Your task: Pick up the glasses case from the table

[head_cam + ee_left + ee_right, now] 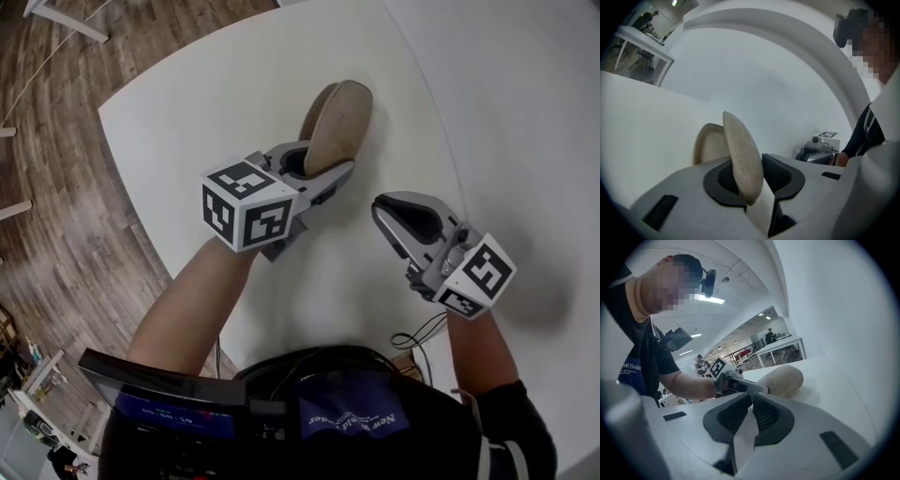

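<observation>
The left gripper (747, 168) has its two jaws pinching the glasses case (337, 127). The black pads press on both sides of the case's near half, which is tan and rough like felt. The case stands up on its thin edge and leans a little. Its other half (707, 143) is paler and smoother. It sits just behind the first one, and the two are a bit apart at the top, like a shell that is not quite closed. From the head view, the case sticks out past the jaws over the white table (216, 103) - whether its far end touches the table cannot be told.

The left marker cube (246, 204) rides on the back of that gripper, and a bare arm (187, 309) holds it.

The right gripper (751, 397) has its jaws pressed together with nothing in them. It is near the left one, off to the side, and points toward the case. Its own marker cube (478, 274) is at the back end.

Beyond the table's round edge there is a brown wooden floor (56, 141).
</observation>
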Motion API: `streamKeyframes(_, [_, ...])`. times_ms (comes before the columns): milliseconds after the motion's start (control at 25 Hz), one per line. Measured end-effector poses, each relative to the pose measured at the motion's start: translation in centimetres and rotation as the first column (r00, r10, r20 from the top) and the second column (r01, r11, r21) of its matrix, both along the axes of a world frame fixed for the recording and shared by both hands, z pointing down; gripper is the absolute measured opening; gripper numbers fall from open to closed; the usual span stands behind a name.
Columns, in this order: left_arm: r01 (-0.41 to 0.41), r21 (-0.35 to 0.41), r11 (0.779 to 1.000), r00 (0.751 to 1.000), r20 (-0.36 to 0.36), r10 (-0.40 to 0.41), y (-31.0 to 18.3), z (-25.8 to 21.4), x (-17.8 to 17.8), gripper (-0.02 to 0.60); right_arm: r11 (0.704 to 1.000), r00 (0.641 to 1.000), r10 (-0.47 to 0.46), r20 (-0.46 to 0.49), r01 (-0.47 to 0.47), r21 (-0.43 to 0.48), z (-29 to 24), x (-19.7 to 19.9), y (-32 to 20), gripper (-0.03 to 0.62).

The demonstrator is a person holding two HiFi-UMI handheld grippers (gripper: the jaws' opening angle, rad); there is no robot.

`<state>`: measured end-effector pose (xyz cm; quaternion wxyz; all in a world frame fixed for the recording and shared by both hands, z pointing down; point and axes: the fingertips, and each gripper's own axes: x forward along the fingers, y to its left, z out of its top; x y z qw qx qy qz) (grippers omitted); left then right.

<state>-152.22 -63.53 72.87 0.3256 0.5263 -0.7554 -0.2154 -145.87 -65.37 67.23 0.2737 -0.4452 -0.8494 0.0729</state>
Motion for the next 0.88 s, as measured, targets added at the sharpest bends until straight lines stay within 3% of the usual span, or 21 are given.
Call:
streamKeyframes(80, [0.008,0.014,1.0,1.0,-0.005,-0.008,0.2,-1.0,0.2,0.041,1.0,1.0,-0.002,0.001,0.002,0.002,-0.6,0.1,0.1,0.003])
streamKeyframes(240, [-0.01,0.032,0.999,1.0,-0.01,0.011,1.0,-2.5,0.7,0.041,1.0,1.0,0.005,0.009,-0.005,0.017,-2.0,0.5,0.6,0.003])
streamKeyframes(600, [0.016,0.0,1.0,0.998,0.056,-0.016,3.9,-6.1,3.6,0.04,1.0,0.998,0.007,0.061,-0.008,0.028,-5.0,3.1,1.4,0.003])
streamKeyframes(880, [0.032,0.0,0.999,0.992,0.121,-0.032,5.6,-11.2,8.1,0.04,0.998,0.996,0.038,0.086,-0.042,0.04,-8.5,7.4,1.5,0.003])
